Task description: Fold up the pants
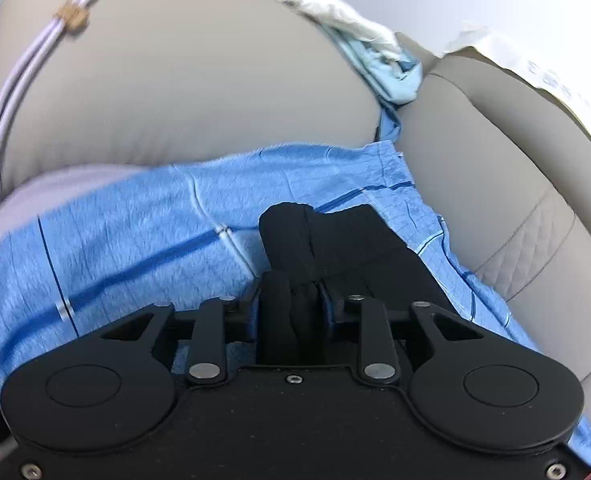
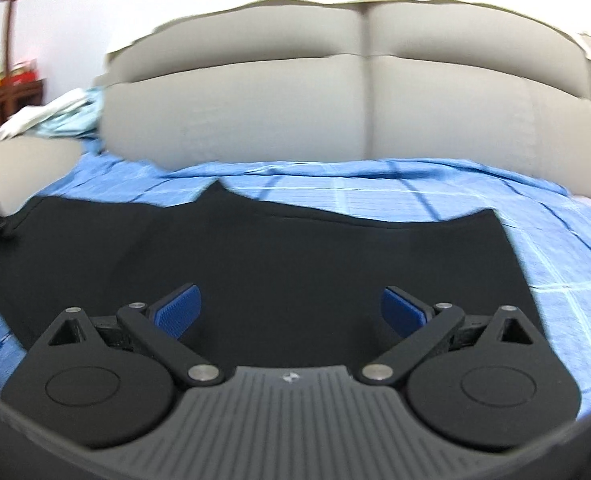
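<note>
left gripper [image 1: 291, 300] clamped on bunched soft black fabric pants [image 2: 255, 256] | right gripper [image 2: 291, 304] spread apart above them, lower centre | limp, light; likely best gripped at edges

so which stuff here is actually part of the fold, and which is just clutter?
In the job:
black pants
left gripper, jaws shut on the pants
right gripper, jaws open

Lying about:
blue checked sheet
beige sofa cushions
light-blue and white cloths
cable

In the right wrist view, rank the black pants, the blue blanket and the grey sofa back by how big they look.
1. Grey sofa back and black pants: alike, and the pants lie nearer the camera, so unranked.
2. Blue blanket, smallest visible area.
</note>
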`<act>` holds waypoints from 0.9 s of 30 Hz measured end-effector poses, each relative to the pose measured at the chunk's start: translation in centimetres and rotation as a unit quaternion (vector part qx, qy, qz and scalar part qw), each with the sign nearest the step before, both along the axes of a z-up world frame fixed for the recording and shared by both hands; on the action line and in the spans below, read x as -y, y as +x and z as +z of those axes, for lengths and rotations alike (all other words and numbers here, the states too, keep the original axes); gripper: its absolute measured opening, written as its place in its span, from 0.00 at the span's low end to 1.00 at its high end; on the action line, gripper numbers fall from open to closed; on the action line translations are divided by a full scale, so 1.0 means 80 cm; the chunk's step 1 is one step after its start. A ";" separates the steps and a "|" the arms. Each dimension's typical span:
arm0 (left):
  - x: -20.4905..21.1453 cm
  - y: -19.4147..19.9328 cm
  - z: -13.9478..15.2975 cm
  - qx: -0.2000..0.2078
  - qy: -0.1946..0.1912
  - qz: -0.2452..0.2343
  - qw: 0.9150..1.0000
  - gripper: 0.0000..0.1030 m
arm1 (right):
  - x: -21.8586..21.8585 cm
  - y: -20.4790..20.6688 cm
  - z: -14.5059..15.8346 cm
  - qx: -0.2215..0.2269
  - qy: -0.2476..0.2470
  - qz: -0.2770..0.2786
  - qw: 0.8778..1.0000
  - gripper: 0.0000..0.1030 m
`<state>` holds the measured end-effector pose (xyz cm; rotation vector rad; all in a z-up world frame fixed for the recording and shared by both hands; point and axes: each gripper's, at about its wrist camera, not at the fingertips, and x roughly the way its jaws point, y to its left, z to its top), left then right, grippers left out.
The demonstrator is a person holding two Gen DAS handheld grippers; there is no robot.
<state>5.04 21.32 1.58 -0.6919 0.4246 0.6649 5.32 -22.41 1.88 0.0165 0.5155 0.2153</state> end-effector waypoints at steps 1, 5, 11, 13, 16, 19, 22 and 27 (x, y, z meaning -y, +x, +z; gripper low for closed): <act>0.010 0.003 0.007 -0.008 0.038 -0.014 0.999 0.20 | 0.006 0.002 0.000 -0.002 0.003 -0.007 1.000 0.99; 0.059 0.017 0.038 -0.005 0.140 -0.095 0.986 0.15 | 0.035 0.006 0.002 -0.017 0.024 -0.035 0.999 0.97; 0.161 0.045 0.096 0.054 0.135 -0.251 0.957 0.15 | 0.084 0.007 0.007 -0.039 0.049 -0.101 0.993 0.93; 0.211 0.051 0.115 0.080 0.128 -0.326 0.933 0.15 | 0.102 0.007 0.008 -0.044 0.064 -0.120 0.990 0.92; 0.311 0.065 0.130 0.076 0.106 -0.500 0.857 0.22 | 0.133 0.010 0.006 -0.051 0.086 -0.151 0.983 0.89; 0.389 0.072 0.111 0.027 0.074 -0.609 0.789 0.30 | 0.157 0.004 -0.001 -0.062 0.106 -0.177 0.977 0.89; 0.414 0.058 0.089 0.005 0.070 -0.630 0.774 0.36 | 0.174 -0.004 -0.017 -0.080 0.130 -0.188 0.970 0.89; 0.385 0.022 0.065 -0.024 0.061 -0.636 0.769 0.47 | 0.178 -0.015 -0.040 -0.094 0.153 -0.182 0.967 0.89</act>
